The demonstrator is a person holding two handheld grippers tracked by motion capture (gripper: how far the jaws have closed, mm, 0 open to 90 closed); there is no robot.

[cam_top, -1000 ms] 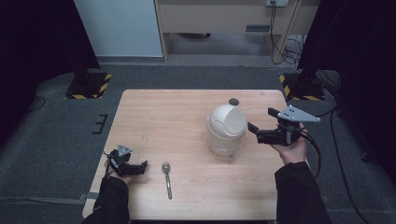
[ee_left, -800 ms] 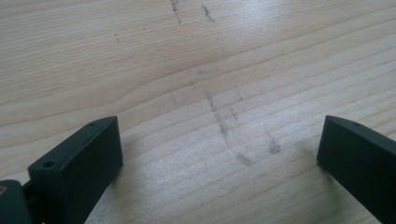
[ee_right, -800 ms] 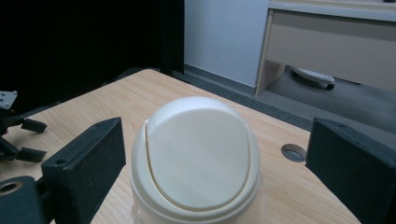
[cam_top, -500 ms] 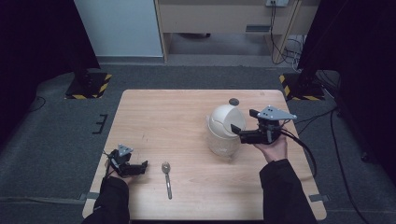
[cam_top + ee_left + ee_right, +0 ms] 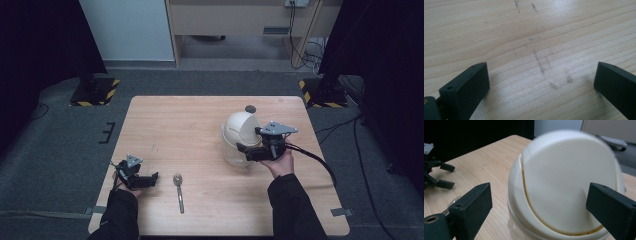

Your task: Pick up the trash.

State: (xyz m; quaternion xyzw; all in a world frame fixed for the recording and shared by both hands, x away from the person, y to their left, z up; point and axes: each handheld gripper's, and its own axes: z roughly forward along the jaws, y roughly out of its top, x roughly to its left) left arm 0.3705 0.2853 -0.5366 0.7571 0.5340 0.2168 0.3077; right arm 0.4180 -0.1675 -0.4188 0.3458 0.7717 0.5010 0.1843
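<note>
A cream bin with a domed swing lid (image 5: 238, 136) stands on the right half of the wooden table (image 5: 185, 125). My right gripper (image 5: 245, 150) is open, close against the bin's right side. In the right gripper view the dome (image 5: 569, 182) sits between the wide-spread jaws of my right gripper (image 5: 539, 205). A metal spoon (image 5: 178, 190) lies near the front edge. My left gripper (image 5: 151, 179) rests open just left of the spoon. In the left gripper view my left gripper (image 5: 541, 82) has bare wood between its jaws.
A small dark round object (image 5: 250, 108) lies near the table's far edge behind the bin. Black-and-yellow striped stand bases (image 5: 95, 92) sit on the floor at both far corners. A cable (image 5: 312, 160) trails from the right gripper over the table's right side.
My right gripper has moved left from beside the bin up against its lid side. The left gripper and the spoon have stayed put.
</note>
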